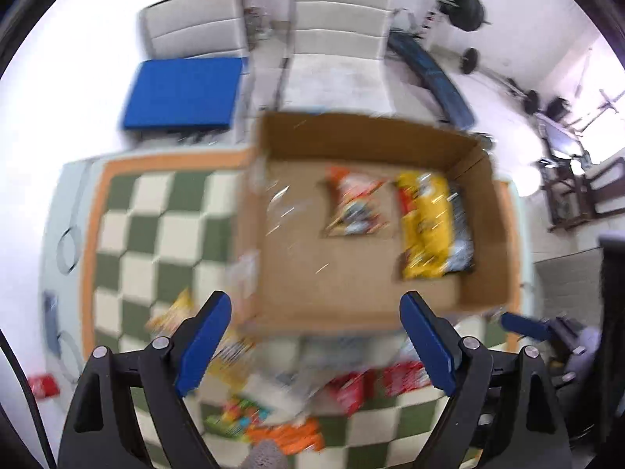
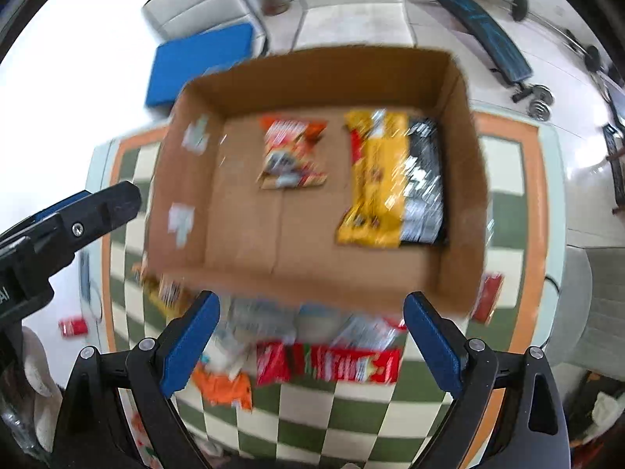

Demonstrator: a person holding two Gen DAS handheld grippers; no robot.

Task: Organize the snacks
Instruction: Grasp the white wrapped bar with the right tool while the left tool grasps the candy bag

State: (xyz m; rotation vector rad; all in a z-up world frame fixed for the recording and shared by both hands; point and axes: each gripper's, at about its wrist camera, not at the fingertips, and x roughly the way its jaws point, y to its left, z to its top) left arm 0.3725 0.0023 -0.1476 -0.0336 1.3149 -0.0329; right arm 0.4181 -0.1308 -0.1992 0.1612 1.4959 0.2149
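Both claws, the left gripper (image 1: 316,336) and the right gripper (image 2: 312,336), are spread wide with nothing in them. The box (image 2: 250,230) sits on the checkered mat (image 2: 351,422) with an orange bag (image 2: 293,152) and a yellow bag (image 2: 375,179) inside. More snacks (image 2: 332,363) lie in a blurry pile just in front of it.
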